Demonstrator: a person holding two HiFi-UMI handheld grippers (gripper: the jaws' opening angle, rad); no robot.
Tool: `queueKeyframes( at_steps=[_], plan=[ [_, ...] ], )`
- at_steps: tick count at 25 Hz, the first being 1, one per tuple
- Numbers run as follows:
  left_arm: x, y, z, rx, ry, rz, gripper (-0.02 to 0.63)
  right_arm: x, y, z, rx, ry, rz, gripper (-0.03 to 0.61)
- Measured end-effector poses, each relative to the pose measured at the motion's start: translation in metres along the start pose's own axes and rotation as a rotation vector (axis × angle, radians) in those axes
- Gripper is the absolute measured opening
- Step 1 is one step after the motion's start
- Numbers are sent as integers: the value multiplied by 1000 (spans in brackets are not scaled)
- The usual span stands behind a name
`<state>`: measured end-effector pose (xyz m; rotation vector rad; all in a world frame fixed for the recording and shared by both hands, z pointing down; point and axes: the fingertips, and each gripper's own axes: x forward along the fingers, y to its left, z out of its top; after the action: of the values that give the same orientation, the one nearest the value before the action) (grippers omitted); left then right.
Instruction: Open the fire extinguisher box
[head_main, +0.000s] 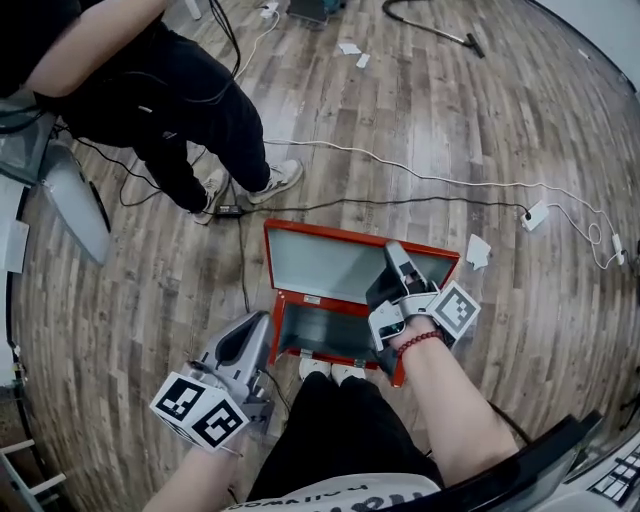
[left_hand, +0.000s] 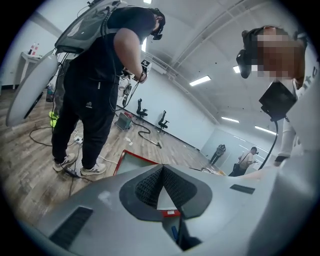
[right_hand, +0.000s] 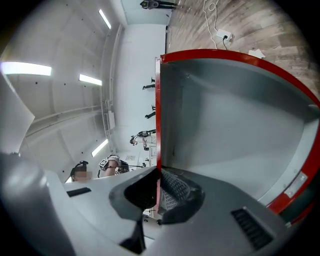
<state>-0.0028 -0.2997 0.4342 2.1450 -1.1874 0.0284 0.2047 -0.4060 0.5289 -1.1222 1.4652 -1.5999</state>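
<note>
Pinching now: the right gripper (head_main: 392, 252) (right_hand: 159, 172) has its jaws pressed onto the red rim of the lid (head_main: 330, 262) (right_hand: 225, 125); the thin edge runs straight up between the pads.
Near left: the left gripper (head_main: 262, 322) (left_hand: 161, 167) hangs just beside the box's left wall, apart from it. Its jaws are pressed together with nothing between them.
Right arm pose: the forearm comes in from the near right over the box's right corner, and the wrist, with its red bead bracelet (head_main: 420, 340), is bent to point the jaws far and left.
Task's thing: the fire extinguisher box (head_main: 289, 300) sits on the wooden floor (head_main: 120, 300) just beyond the operator's shoes (head_main: 330, 371). Its cavity is already exposed.
Lid: it is raised on the far side of the cavity, grey inner face toward the operator, with its long axis running left to right.
Key relation: the hinge line seems to lie left to right between cavity and lid, so further opening likely means carrying the held right edge farther away. The right hand is the nearer one and already on it.
Far left: a standing person (head_main: 170, 120).
Far floor: cables (head_main: 430, 180).
</note>
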Motion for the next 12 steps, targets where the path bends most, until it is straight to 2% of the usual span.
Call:
queueKeyframes(
  at_steps=[12],
  plan=[
    [11, 23, -4, -15, 24, -12, 6, 20, -24, 16, 41, -70, -6, 26]
  ],
)
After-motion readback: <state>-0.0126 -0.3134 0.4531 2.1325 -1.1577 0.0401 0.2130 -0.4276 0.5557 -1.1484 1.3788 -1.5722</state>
